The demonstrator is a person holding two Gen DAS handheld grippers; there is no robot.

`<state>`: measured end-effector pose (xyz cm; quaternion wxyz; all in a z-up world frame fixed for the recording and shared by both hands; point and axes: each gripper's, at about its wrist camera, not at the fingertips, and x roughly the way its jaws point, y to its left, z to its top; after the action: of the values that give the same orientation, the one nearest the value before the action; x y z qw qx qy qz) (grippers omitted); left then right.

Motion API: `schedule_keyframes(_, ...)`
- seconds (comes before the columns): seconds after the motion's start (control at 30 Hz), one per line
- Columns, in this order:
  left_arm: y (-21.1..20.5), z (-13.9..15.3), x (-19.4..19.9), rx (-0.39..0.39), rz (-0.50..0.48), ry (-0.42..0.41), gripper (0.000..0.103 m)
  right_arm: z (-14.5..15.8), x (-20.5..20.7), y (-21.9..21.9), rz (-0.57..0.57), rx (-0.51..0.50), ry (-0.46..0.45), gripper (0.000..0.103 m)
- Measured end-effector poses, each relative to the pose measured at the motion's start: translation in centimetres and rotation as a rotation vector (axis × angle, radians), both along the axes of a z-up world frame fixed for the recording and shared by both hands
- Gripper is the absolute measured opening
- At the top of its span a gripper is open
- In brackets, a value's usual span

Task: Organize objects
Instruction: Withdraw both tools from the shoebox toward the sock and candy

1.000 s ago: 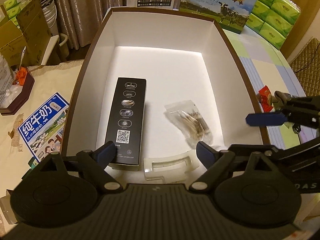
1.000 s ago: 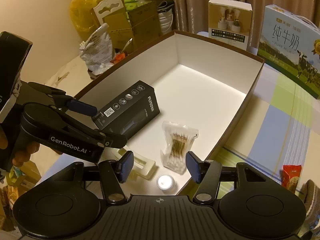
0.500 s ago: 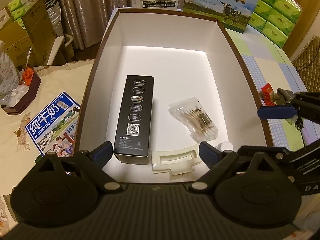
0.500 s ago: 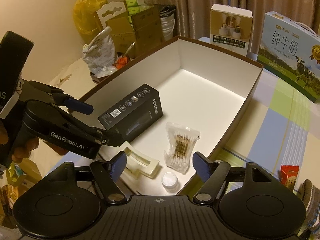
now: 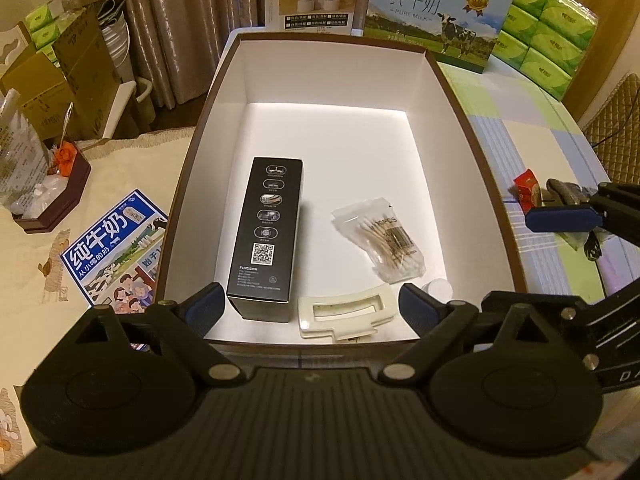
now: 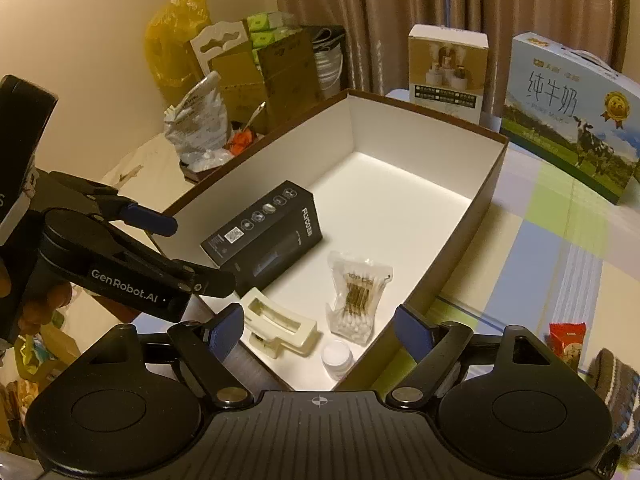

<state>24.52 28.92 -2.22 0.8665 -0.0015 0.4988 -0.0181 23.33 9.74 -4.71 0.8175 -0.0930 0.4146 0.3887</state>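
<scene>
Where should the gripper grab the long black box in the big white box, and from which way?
Grip the black box across its two long sides, near the middle, coming straight down from above. It lies flat, long and narrow, so its width probably fits between open fingers. White floor shows bare on both long sides, and the cream hair claw sits beside its near end.
</scene>
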Motion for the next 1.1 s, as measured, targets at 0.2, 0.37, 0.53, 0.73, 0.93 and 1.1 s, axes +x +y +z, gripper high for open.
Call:
schedule_keyframes(0.2,-0.8,0.6,-1.0,0.006,-0.002,-0.009,0.092,0.4,-0.5,-1.2,-0.005,0.019,-0.002,0.080)
schedule_keyframes(0.37,-1.9,1.0,-1.8,0.010,-0.002,-0.015,0.093,0.8,-1.1,-2.6,-0.007,0.039,-0.004,0.080)
schedule_keyframes(0.53,-3.5,1.4,-2.6,0.011,-0.006,-0.019,0.093,1.3,-1.8,-4.7,-0.017,0.056,-0.004,0.080)
schedule_keyframes(0.73,-6.5,1.6,-3.5,0.001,-0.026,-0.020,0.093,1.8,-2.9,-8.1,-0.045,0.069,-0.001,0.081)
schedule_keyframes(0.93,-10.0,1.7,-4.6,-0.020,-0.043,-0.020,0.093,2.0,-4.0,-12.5,-0.095,0.077,0.013,0.081)
schedule_keyframes(1.1,-13.4,1.7,-5.2,-0.029,-0.074,-0.024,0.093,2.0,-4.5,-16.7,-0.172,0.075,0.021,0.081)
